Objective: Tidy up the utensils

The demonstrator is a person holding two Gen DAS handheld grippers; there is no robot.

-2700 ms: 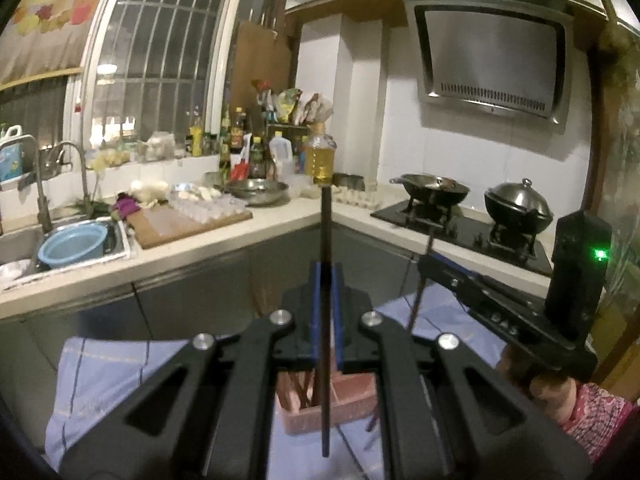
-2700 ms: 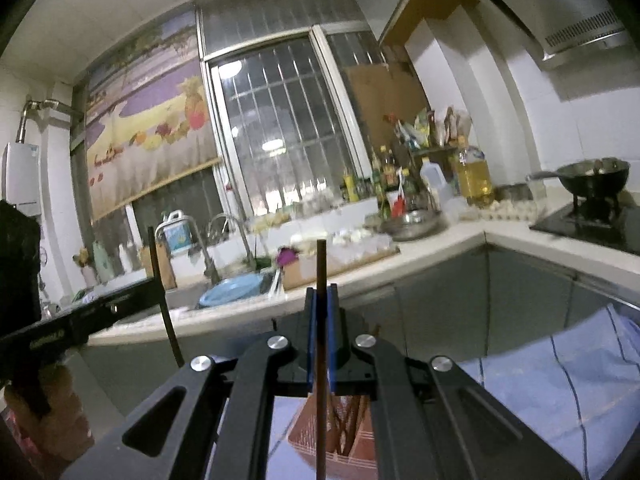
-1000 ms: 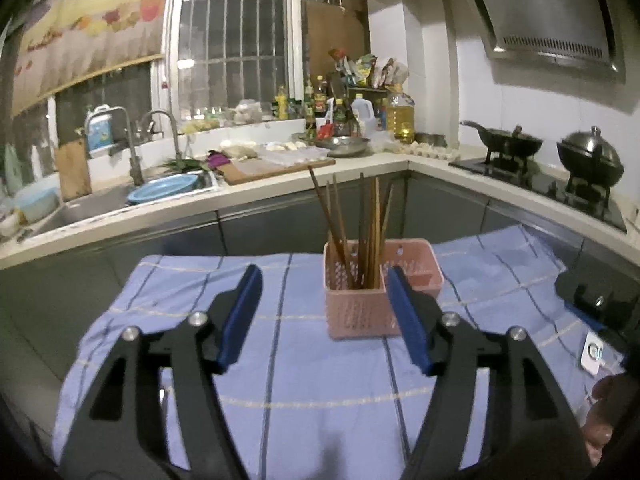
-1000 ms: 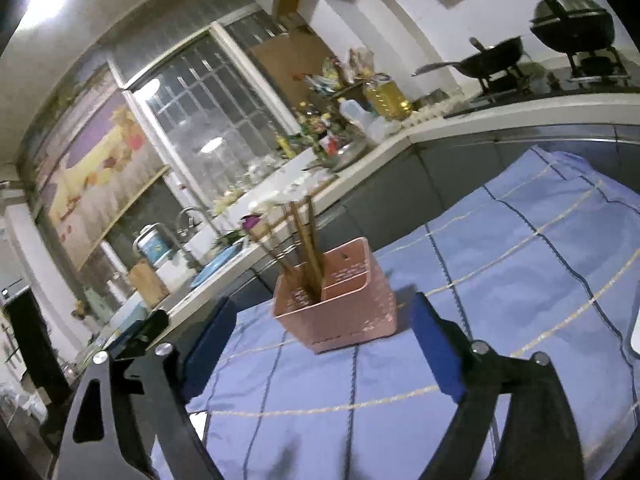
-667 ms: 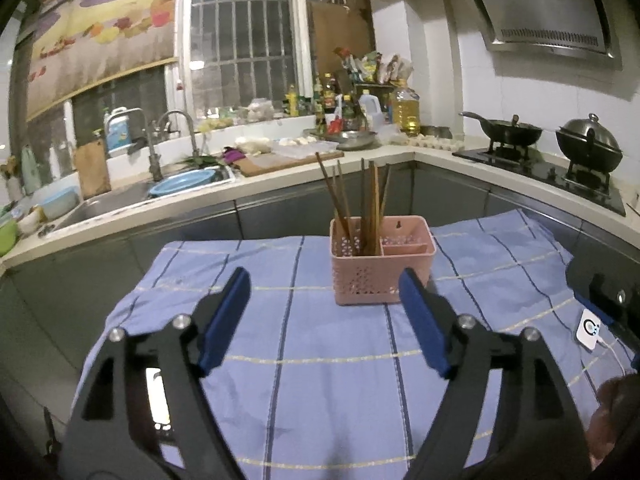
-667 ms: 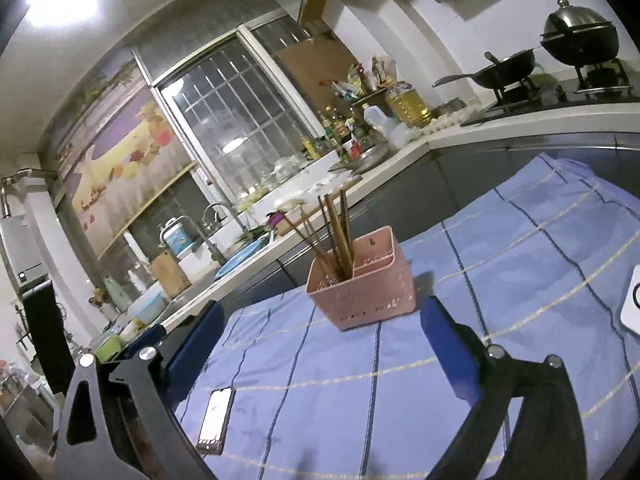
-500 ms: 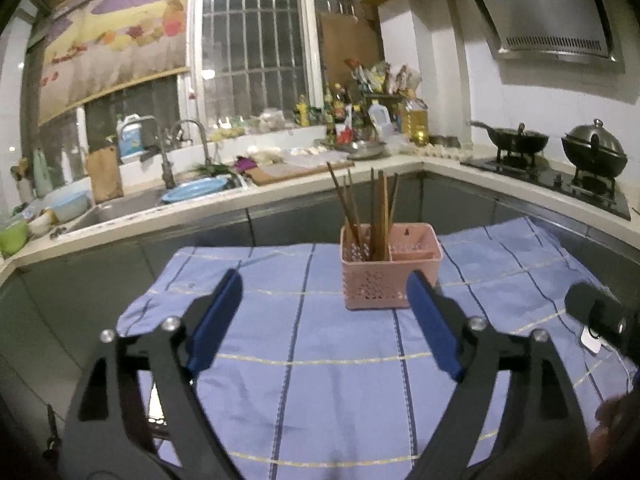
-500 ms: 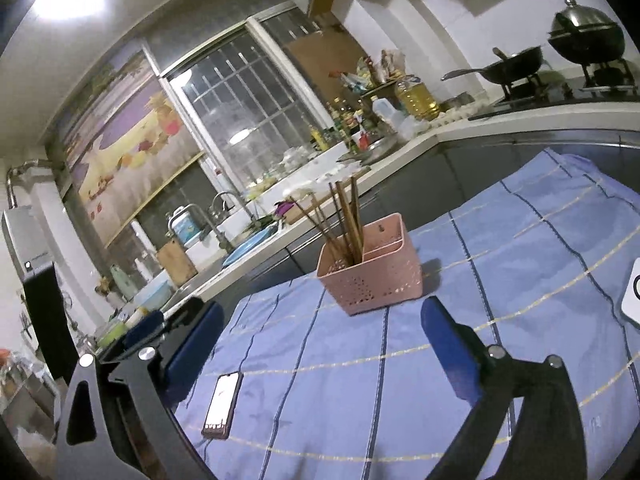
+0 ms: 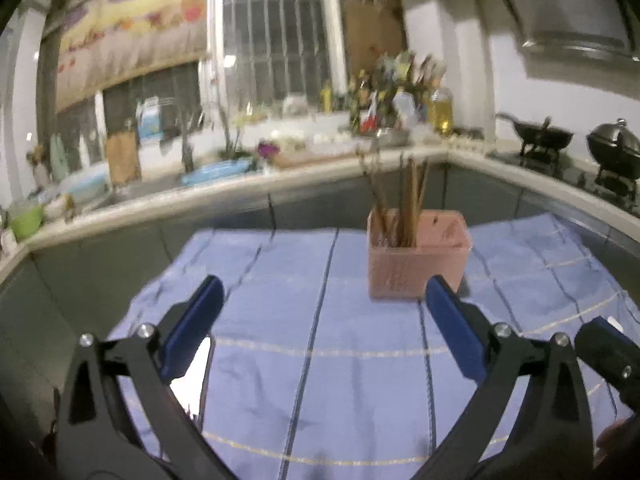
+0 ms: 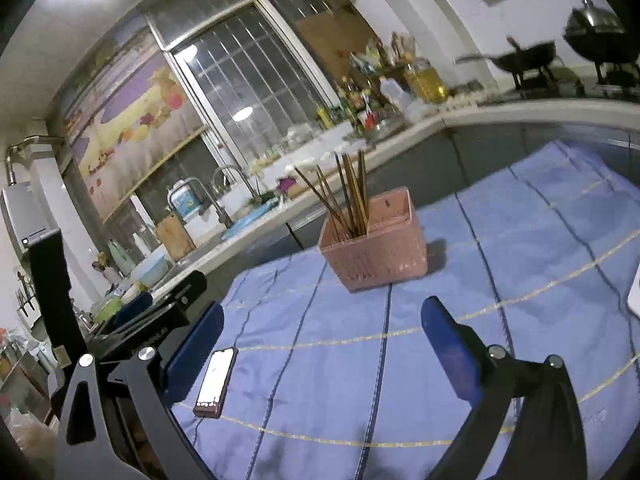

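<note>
A pink perforated basket (image 9: 418,258) stands on the blue checked cloth (image 9: 320,364), with several brown chopsticks (image 9: 406,208) upright in its left compartment. My left gripper (image 9: 322,286) is well short of the basket. Its jaws are opening wide with nothing between them. In the right wrist view the same basket (image 10: 376,256) and chopsticks (image 10: 348,196) sit ahead. My right gripper (image 10: 323,309) is open and empty, apart from the basket. The left gripper's body (image 10: 160,320) shows at the left of that view.
A phone (image 10: 215,382) lies on the cloth near the left fingers. A white object (image 10: 635,292) pokes in at the right edge. The counter (image 9: 240,188) with sink, bottles and boards runs behind. A wok (image 9: 540,136) and lidded pot (image 9: 616,148) sit on the stove.
Both grippers, earlier each shut on a chopstick above the basket, have let go and drawn back from it. The left jaws have spread wider. The phone has come into view.
</note>
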